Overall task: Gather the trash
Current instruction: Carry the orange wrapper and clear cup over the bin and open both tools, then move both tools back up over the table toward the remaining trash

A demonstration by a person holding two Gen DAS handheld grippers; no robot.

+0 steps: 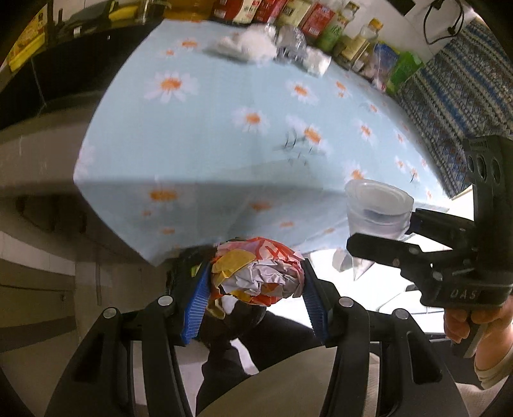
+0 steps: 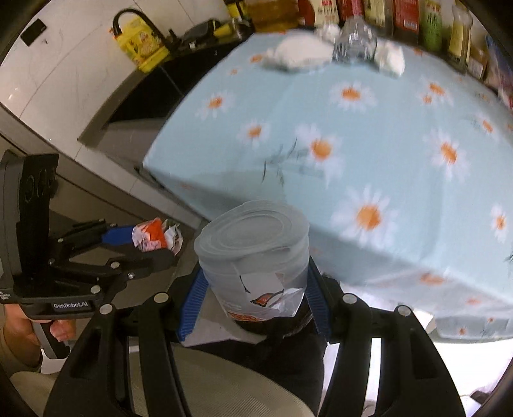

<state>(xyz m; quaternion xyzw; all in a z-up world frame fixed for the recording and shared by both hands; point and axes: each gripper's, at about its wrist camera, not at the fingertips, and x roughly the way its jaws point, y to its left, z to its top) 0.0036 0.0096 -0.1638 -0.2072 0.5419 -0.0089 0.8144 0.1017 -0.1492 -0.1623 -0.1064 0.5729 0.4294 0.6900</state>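
Observation:
My left gripper [image 1: 256, 282] is shut on a crumpled red, yellow and white wrapper [image 1: 256, 276], held off the near edge of the table; the same wrapper [image 2: 157, 237] shows at the left of the right wrist view. My right gripper [image 2: 253, 288] is shut on a clear plastic cup [image 2: 253, 250] with a lid and a torn printed label. That cup [image 1: 378, 208] also appears at the right of the left wrist view, between black fingers. More trash lies at the table's far side: white crumpled tissues [image 1: 253, 48] and a crushed clear bottle [image 1: 291, 45].
The table wears a light blue daisy cloth [image 1: 224, 134]. Bottles and cartons [image 1: 320, 22] line its far edge. A yellow oil jug [image 2: 141, 45] stands on a dark counter at left. A patterned mat [image 1: 455, 106] lies to the right. Dark trousers and a beige seat lie below the grippers.

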